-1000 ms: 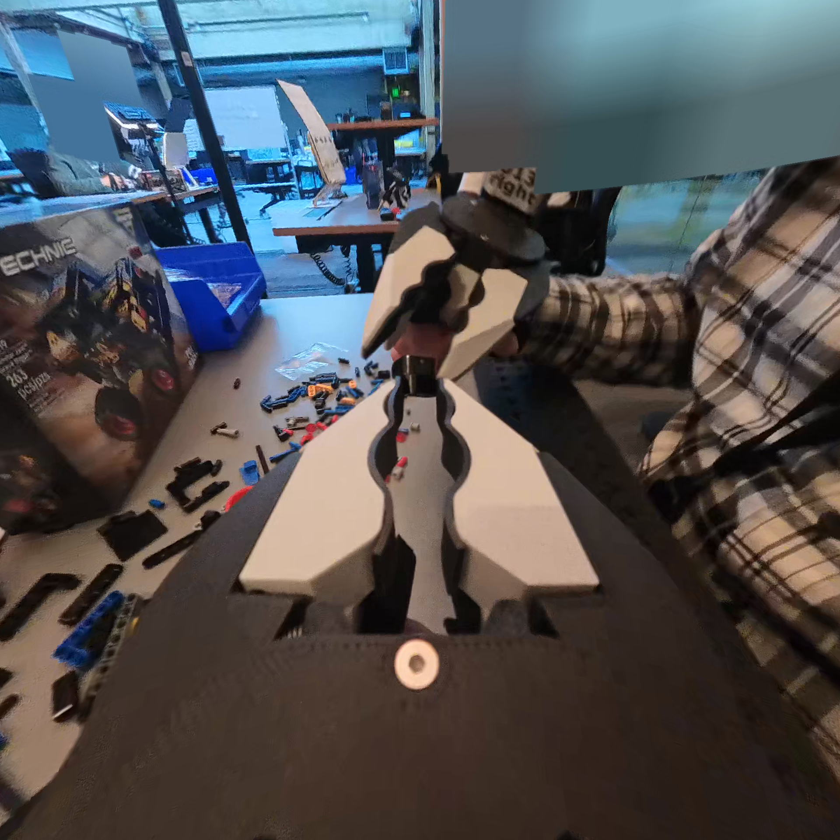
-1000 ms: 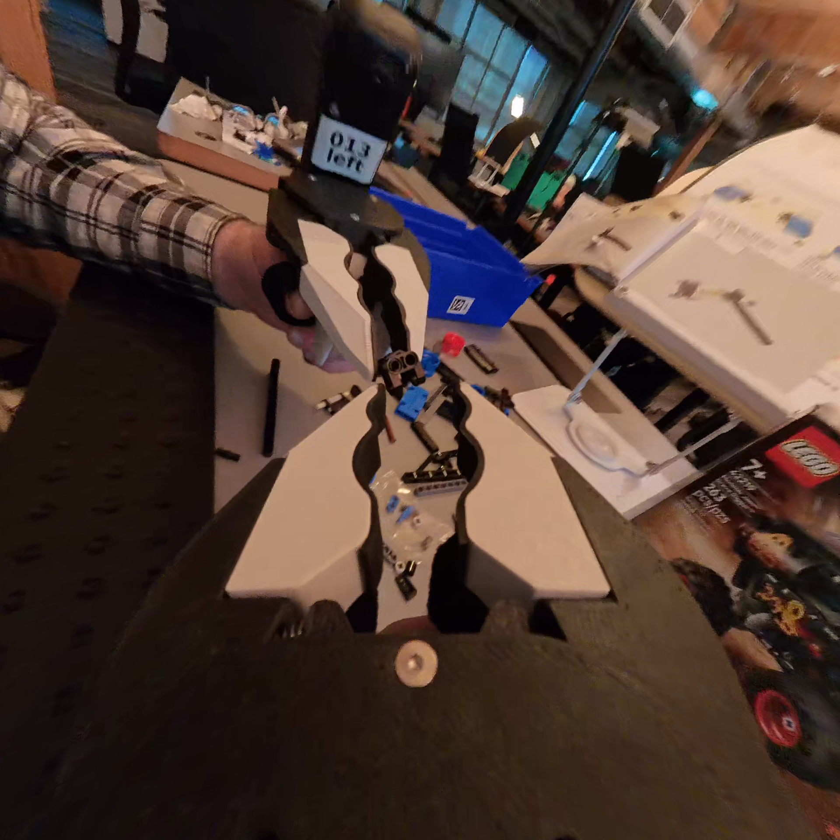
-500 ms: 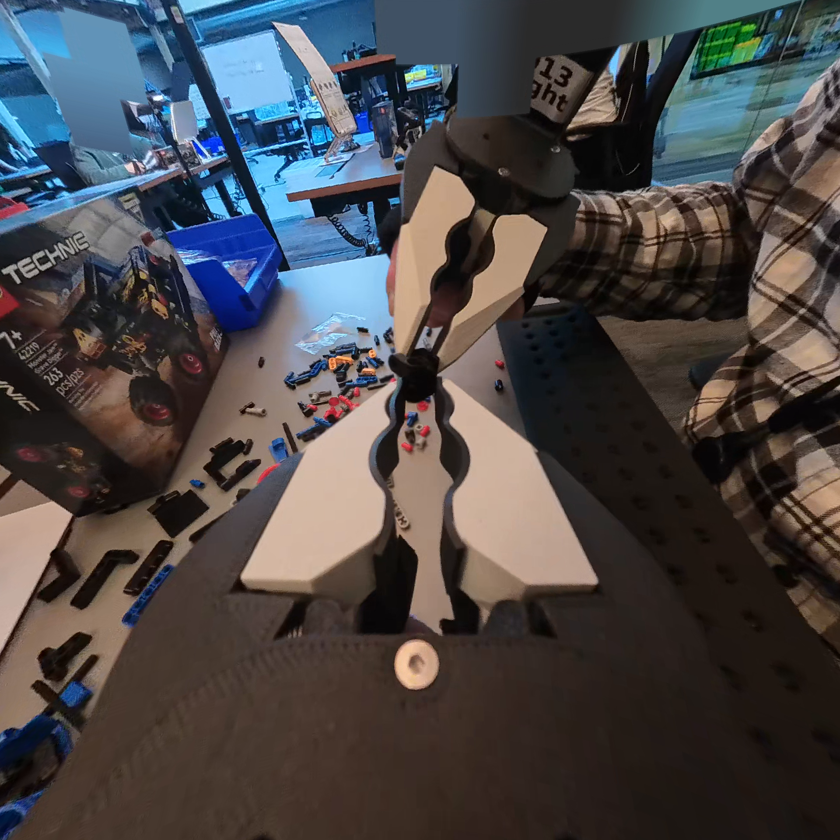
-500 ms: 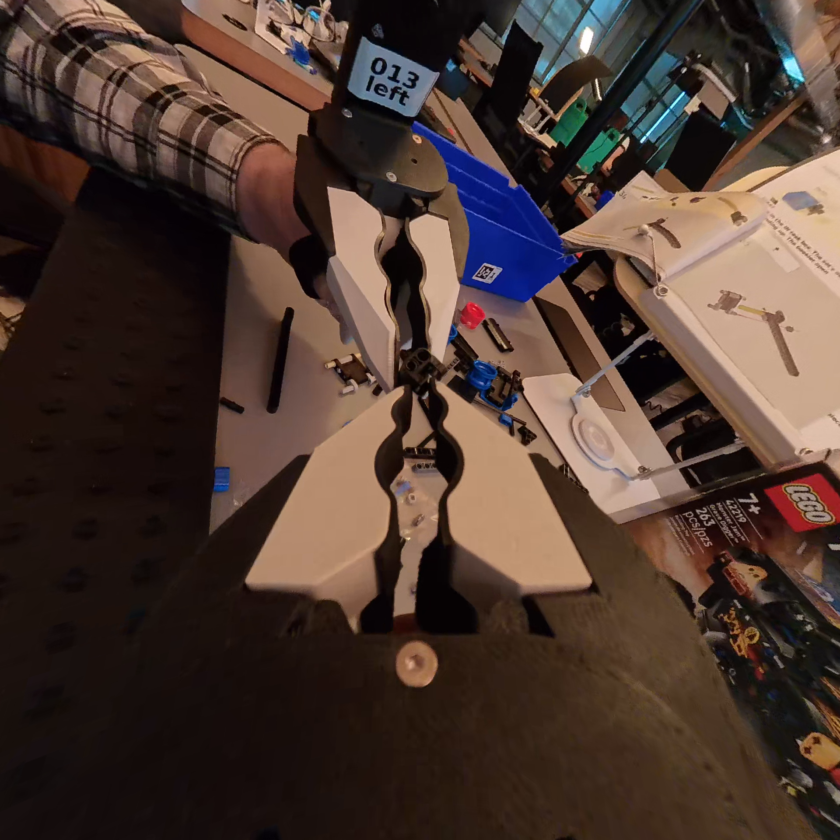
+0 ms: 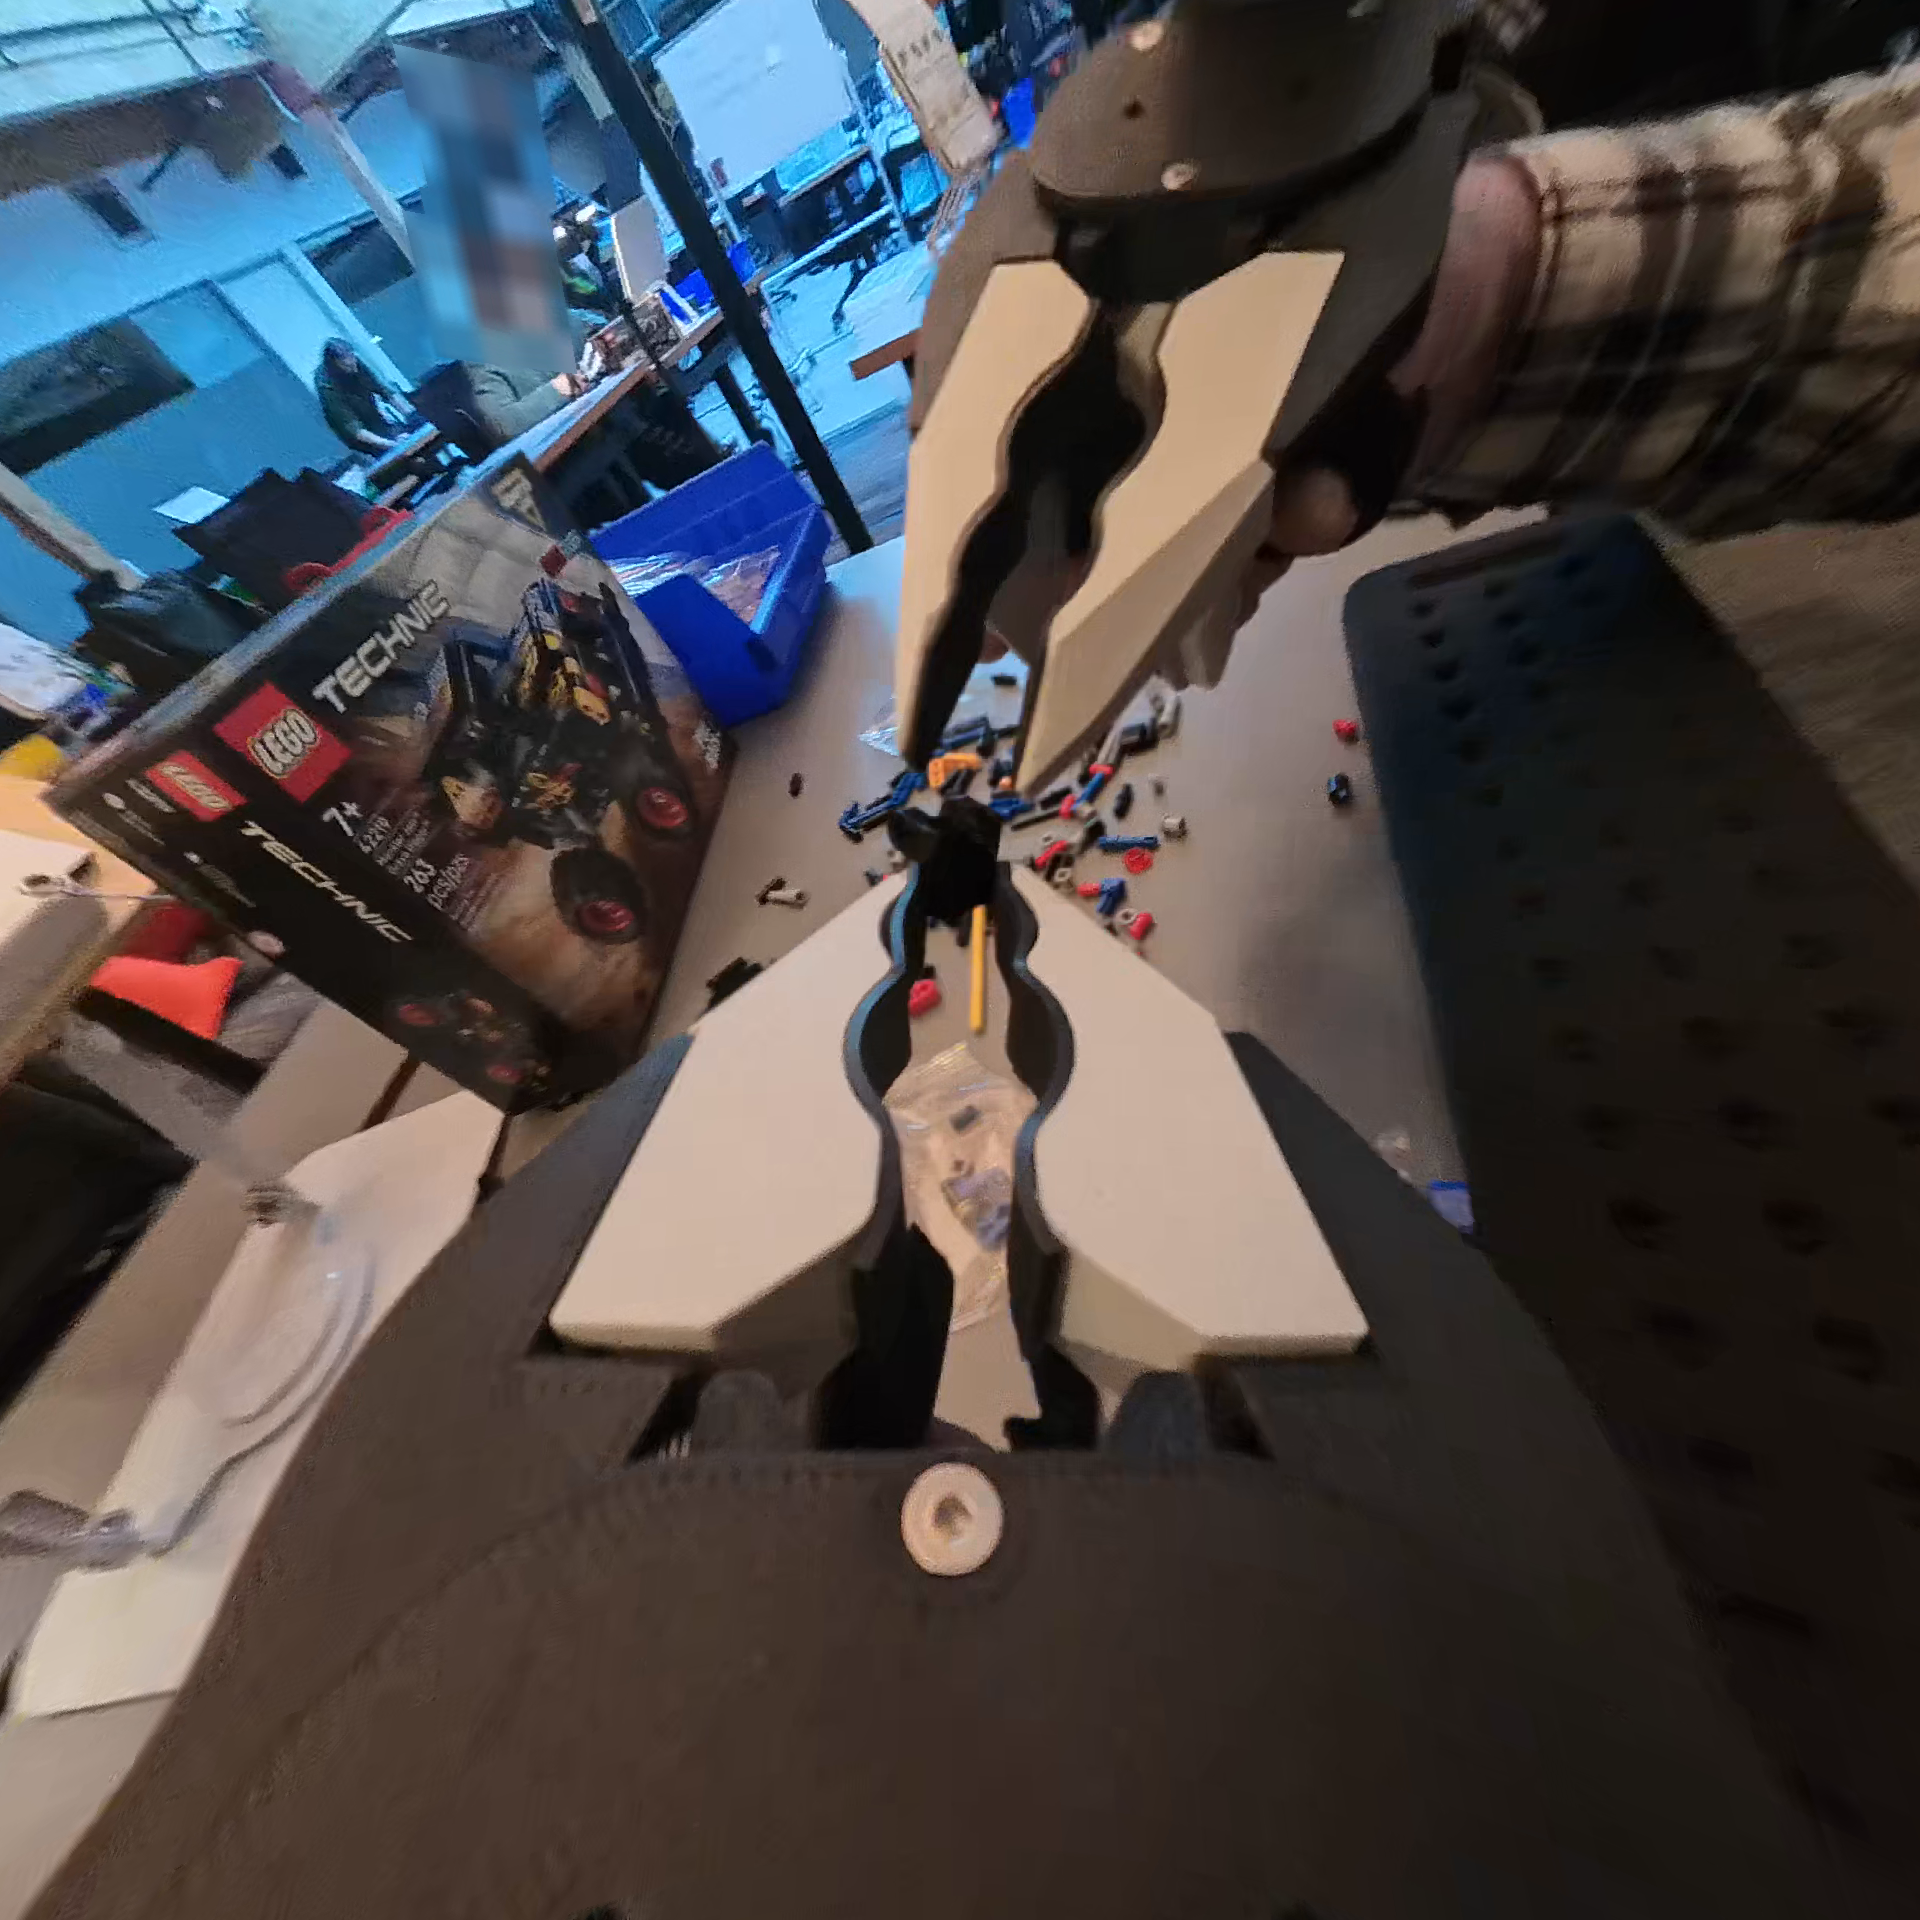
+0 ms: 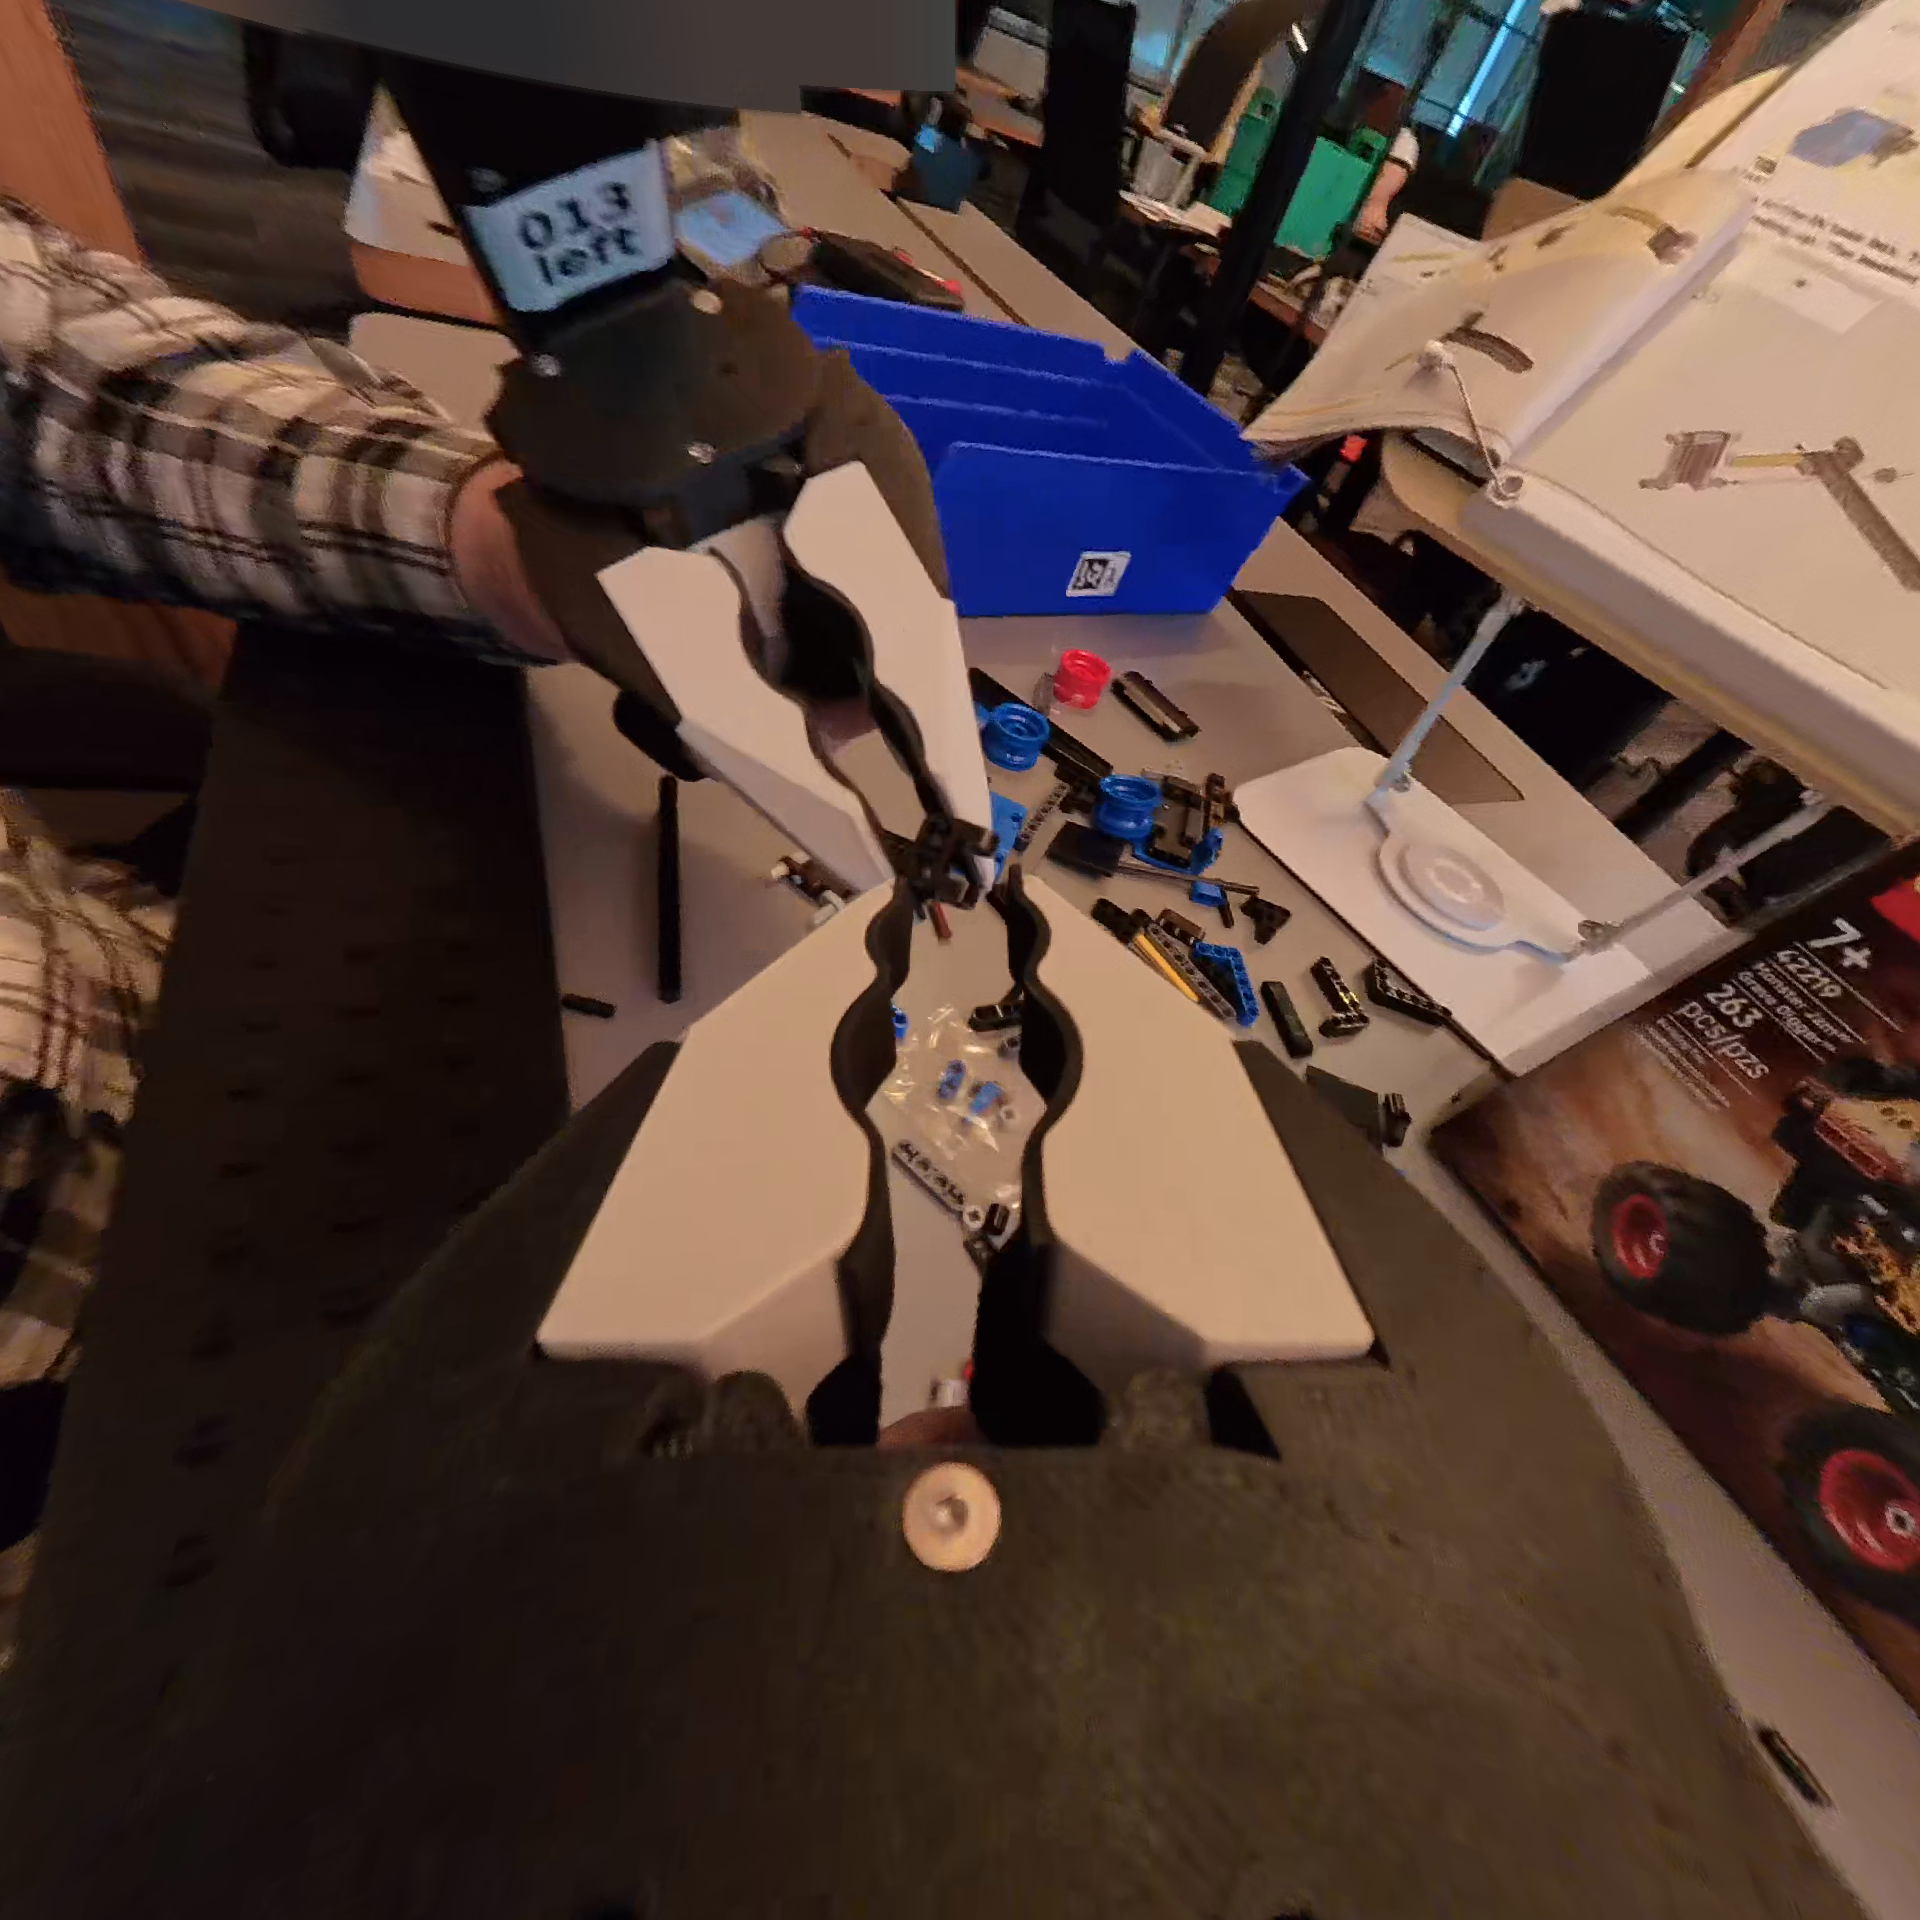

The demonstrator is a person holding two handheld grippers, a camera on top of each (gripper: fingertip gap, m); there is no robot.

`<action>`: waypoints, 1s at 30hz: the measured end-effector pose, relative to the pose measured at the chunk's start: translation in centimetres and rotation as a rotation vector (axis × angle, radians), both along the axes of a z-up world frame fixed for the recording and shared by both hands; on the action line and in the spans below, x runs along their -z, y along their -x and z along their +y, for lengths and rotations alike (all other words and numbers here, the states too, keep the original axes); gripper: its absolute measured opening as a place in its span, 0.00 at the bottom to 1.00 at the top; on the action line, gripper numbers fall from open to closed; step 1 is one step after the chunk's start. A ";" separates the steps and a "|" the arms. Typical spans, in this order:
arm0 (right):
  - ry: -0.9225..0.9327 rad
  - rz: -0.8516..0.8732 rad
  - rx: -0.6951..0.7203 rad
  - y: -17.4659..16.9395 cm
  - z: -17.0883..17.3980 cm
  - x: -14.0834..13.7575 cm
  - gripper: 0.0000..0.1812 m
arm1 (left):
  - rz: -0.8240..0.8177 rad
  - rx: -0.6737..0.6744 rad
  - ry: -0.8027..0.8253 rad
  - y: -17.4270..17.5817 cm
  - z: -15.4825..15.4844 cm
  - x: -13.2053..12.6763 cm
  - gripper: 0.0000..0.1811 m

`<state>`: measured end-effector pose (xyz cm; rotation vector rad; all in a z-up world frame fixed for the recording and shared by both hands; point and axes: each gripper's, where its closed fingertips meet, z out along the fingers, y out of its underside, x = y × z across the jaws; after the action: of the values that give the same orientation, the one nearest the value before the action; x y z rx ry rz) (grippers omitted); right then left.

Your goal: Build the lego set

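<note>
The right gripper point(image 5: 971, 764), in the upper centre of the left wrist view, has opened since half a second ago: its jaws, then closed at the tips on the black piece point(image 5: 951, 847), now stand spread with a clear gap and sit just above that piece, apparently no longer touching it. The left gripper point(image 5: 951, 883) keeps its hold; its jaws pinch the black piece at their tips, at the centre of the frame. Judgement: the joining or hand-over step is complete, the piece is now carried by the left gripper alone, and the right gripper is free to fetch the next part. The black piece is small, dark and knobbly, with short projections; the right wrist view shows it point(image 6: 945, 857) as a compact cluster with holes and a short dark red pin at its lower edge, held clear of the surface point(image 6: 1226, 675). Fine detail is blurred. Loose parts point(image 5: 1081, 831) in blue, red, black and orange lie scattered on the surface beyond the jaws. The set box point(image 5: 416, 800) stands at centre left, with a blue bin point(image 5: 717, 613) behind it. The instruction booklet point(image 6: 1558, 343) rests open on a stand at the upper right of the right wrist view.
</note>
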<state>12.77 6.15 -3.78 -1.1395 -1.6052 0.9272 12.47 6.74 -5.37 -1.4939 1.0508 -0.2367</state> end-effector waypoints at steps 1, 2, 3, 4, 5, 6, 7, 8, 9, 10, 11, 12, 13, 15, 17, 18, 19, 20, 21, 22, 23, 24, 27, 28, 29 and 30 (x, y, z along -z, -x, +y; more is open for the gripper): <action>-0.008 -0.011 0.012 0.2 0.0 0.2 0.11 | 0.034 -0.015 -0.019 -0.1 0.1 0.1 0.06; -0.013 -0.021 0.028 0.4 0.1 0.4 0.11 | 0.065 -0.030 -0.038 -0.2 0.2 0.3 0.05; -0.018 -0.031 0.042 0.6 0.2 0.7 0.12 | 0.090 -0.039 -0.049 -0.3 0.2 0.5 0.06; -0.024 -0.038 0.048 0.8 0.1 0.9 0.10 | 0.102 -0.048 -0.050 -0.3 0.3 0.7 0.06; -0.034 -0.036 0.055 0.9 0.1 1.0 0.10 | 0.108 -0.058 -0.054 -0.1 0.4 0.7 0.06; -0.038 -0.029 0.062 1.0 0.1 1.0 0.09 | 0.110 -0.059 -0.052 0.0 0.4 0.7 0.06; -0.041 -0.027 0.065 1.0 0.1 1.0 0.09 | 0.112 -0.056 -0.045 0.0 0.3 0.8 0.06; -0.056 -0.028 0.061 1.0 0.0 1.1 0.09 | 0.113 -0.051 -0.042 0.0 0.3 0.8 0.06; -0.067 -0.032 0.054 1.0 -0.1 1.1 0.09 | 0.112 -0.046 -0.036 -0.1 0.2 0.9 0.05; -0.069 -0.038 0.043 1.0 -0.2 1.2 0.09 | 0.107 -0.036 -0.024 -0.1 0.1 1.0 0.05; -0.072 -0.038 0.027 0.9 -0.3 1.3 0.09 | 0.098 -0.023 -0.012 -0.2 0.0 1.1 0.05; -0.077 -0.038 0.009 0.8 -0.4 1.3 0.09 | 0.091 -0.010 0.003 -0.3 -0.1 1.1 0.05; -0.081 -0.040 -0.005 0.8 -0.5 1.4 0.09 | 0.085 0.000 0.019 -0.4 -0.2 1.2 0.05; -0.101 -0.050 -0.032 0.7 -0.8 1.6 0.09 | 0.073 0.023 0.047 -0.5 -0.4 1.4 0.05; -0.120 -0.064 -0.048 0.6 -0.8 1.7 0.09 | 0.055 0.032 0.071 -0.6 -0.5 1.5 0.04; -0.125 -0.066 -0.062 0.6 -0.9 1.7 0.09 | 0.048 0.044 0.082 -0.7 -0.6 1.5 0.04; -0.127 -0.068 -0.074 0.5 -1.0 1.7 0.09 | 0.042 0.052 0.091 -0.7 -0.6 1.5 0.04; -0.126 -0.075 -0.082 0.5 -1.0 1.8 0.09 | 0.043 0.058 0.097 -0.7 -0.7 1.6 0.04; -0.137 -0.087 -0.092 0.5 -1.1 1.9 0.09 | 0.047 0.066 0.108 -0.8 -0.8 1.8 0.04; -0.147 -0.101 -0.104 0.4 -1.2 2.1 0.09 | 0.048 0.077 0.119 -0.9 -0.9 1.9 0.04; -0.152 -0.111 -0.116 0.3 -1.3 2.3 0.09 | 0.045 0.088 0.128 -0.9 -1.0 2.1 0.04; -0.155 -0.116 -0.130 0.2 -1.4 2.3 0.09 | 0.041 0.101 0.138 -1.0 -1.1 2.1 0.04; -0.156 -0.133 -0.171 0.0 -1.7 2.5 0.09 | 0.046 0.133 0.156 -1.3 -1.5 2.3 0.03; -0.154 -0.139 -0.187 -0.1 -1.8 2.6 0.09 | 0.052 0.145 0.162 -1.4 -1.6 2.4 0.03; -0.151 -0.146 -0.202 -0.2 -2.0 2.7 0.09 | 0.057 0.154 0.166 -1.4 -1.7 2.5 0.03; -0.152 -0.155 -0.217 -0.2 -2.1 2.8 0.09 | 0.061 0.164 0.173 -1.5 -1.9 2.7 0.03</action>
<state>13.01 4.05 -6.62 -0.9642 -1.9205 0.8546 13.97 4.84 -8.02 -1.5788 1.2291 -0.4088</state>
